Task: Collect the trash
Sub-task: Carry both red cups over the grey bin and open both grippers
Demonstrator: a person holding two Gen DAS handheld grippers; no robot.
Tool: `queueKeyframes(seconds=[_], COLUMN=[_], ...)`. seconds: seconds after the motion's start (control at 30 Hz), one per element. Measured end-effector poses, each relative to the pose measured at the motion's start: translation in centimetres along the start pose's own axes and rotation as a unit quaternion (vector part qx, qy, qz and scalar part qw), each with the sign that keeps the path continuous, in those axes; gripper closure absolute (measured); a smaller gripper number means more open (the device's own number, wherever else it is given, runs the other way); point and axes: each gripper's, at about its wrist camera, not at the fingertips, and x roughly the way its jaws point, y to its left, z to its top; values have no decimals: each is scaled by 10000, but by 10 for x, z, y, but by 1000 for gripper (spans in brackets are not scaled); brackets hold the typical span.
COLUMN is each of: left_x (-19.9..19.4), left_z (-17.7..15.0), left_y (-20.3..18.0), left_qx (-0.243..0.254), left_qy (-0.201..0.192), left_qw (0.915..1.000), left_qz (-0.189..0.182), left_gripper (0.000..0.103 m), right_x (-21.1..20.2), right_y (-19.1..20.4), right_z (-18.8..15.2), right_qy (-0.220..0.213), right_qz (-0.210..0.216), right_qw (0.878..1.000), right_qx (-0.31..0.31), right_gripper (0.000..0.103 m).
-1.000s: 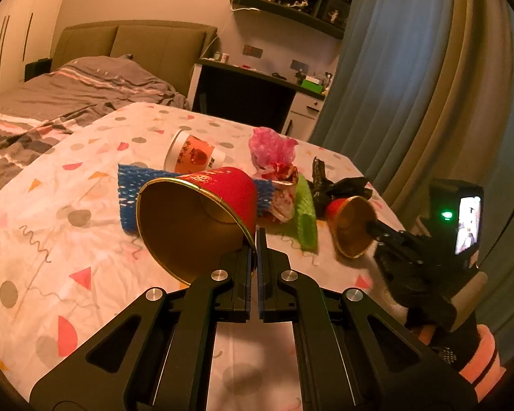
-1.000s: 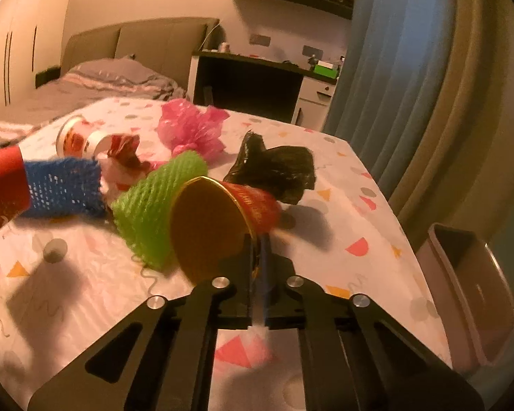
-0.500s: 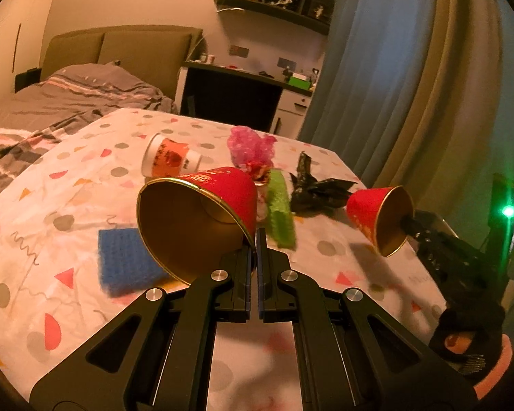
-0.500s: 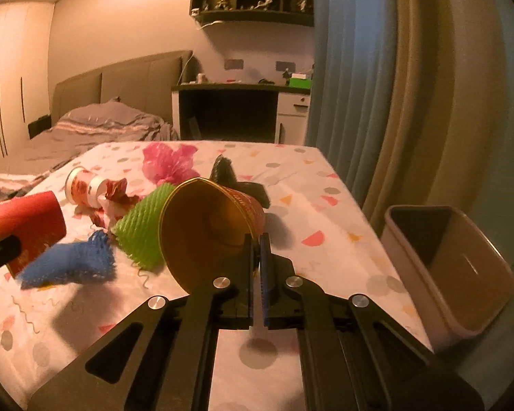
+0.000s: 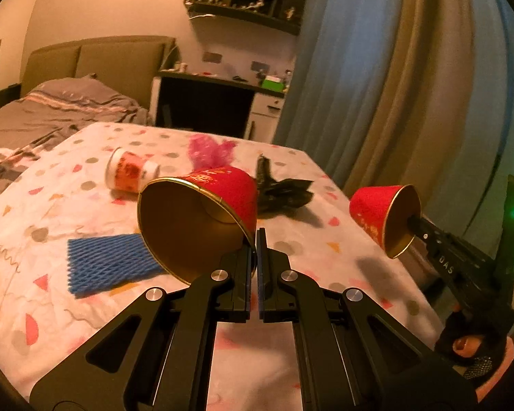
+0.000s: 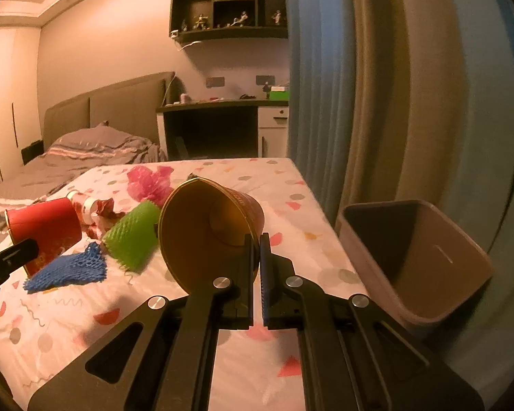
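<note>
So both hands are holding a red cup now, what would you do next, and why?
Probably carry the right gripper with its red cup rightward over the bin and let go. The bin stands open just past the table edge, close to that cup.

We see the table (image 6: 291, 185) with the bin (image 6: 428, 260) at its right side. On it, the net sleeve (image 6: 66, 269) lies left of the foam roll (image 6: 133, 236), and the bag (image 6: 150, 181) lies behind them.
</note>
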Motion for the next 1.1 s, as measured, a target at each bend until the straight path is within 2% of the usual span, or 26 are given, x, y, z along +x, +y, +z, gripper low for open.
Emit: queueKeyframes(seconds=[0.3,0.57,0.8,1.1], left_x=[6,27,56,97], left_z=[4,10,12,7], left_y=[-40,-94,-152,-224], left_qx=[264,670,1102,1575], left_qy=[-8,28,104,229], left_qw=[9992,9945,9856,9670], left_qz=[-308,-802,-1276,-1989], left_gripper=[101,101,101,101], right_x=[-16,-24,-26,-23], right_y=[-32,-66,-105,-160], right_z=[-2,-5,-7,-10], right_qy=[-149,-235,-268,-309], right_qz=[-186,-486,-852,-1344], right_qw=[9995,9979,9946,9871], right_qx=[209,364,529,815], right_gripper=[99,99,99,99])
